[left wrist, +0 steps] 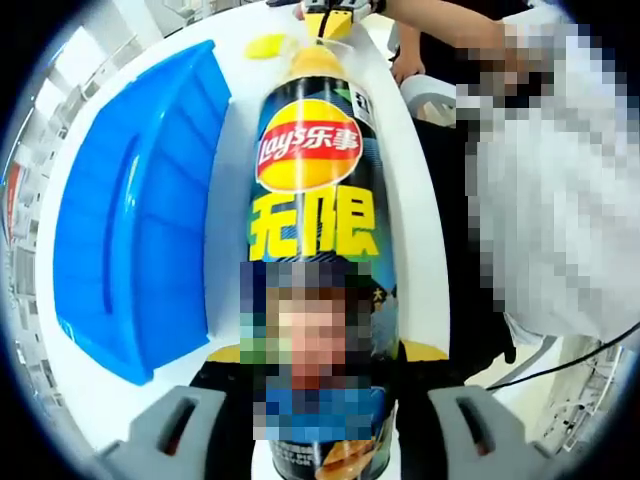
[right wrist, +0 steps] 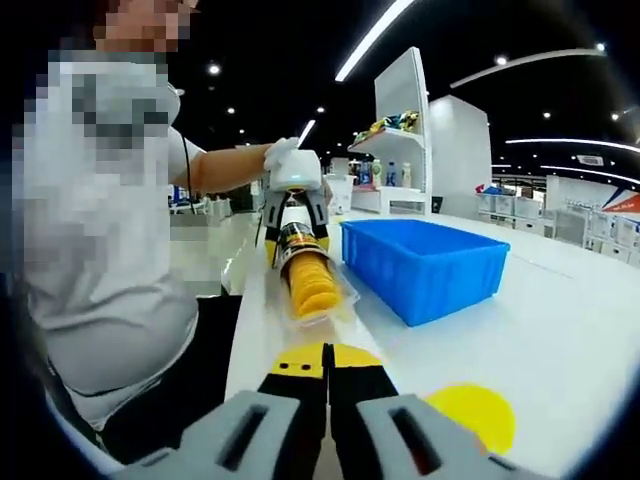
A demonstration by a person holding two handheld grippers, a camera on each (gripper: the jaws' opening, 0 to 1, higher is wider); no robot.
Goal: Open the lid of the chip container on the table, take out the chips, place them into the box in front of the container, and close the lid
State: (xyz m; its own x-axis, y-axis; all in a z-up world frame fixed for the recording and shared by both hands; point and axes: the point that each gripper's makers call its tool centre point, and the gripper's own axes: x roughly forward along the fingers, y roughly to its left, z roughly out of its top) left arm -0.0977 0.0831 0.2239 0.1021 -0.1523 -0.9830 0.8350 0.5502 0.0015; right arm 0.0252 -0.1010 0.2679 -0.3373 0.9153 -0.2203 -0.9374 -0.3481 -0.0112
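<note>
My left gripper has the chip can clamped between its jaws near the base, jaws spread about the can's width, pads tight on both sides. The can is a black Lay's tube with the red-and-yellow logo and big yellow Chinese characters, lying lengthwise away from me over the white table. The lid is off: a stack of yellow chips in a clear tray sticks out of the far mouth.

In the right gripper view that same can points at me with the chip stack slid out onto the tabletop, and the left gripper wraps it, my hand in a white glove on top.

My right gripper sits low over the table edge with its jaws pressed together, yellow-and-black tips touching. I can't see anything between them. It also shows far off in the left view at the chip end.

The yellow lid lies flat on the table just right of my right jaws; in the left view it's the yellow disc beside the can's mouth.

The blue bin stands beside the can, near it but not touching, open top; inside not visible.
</note>
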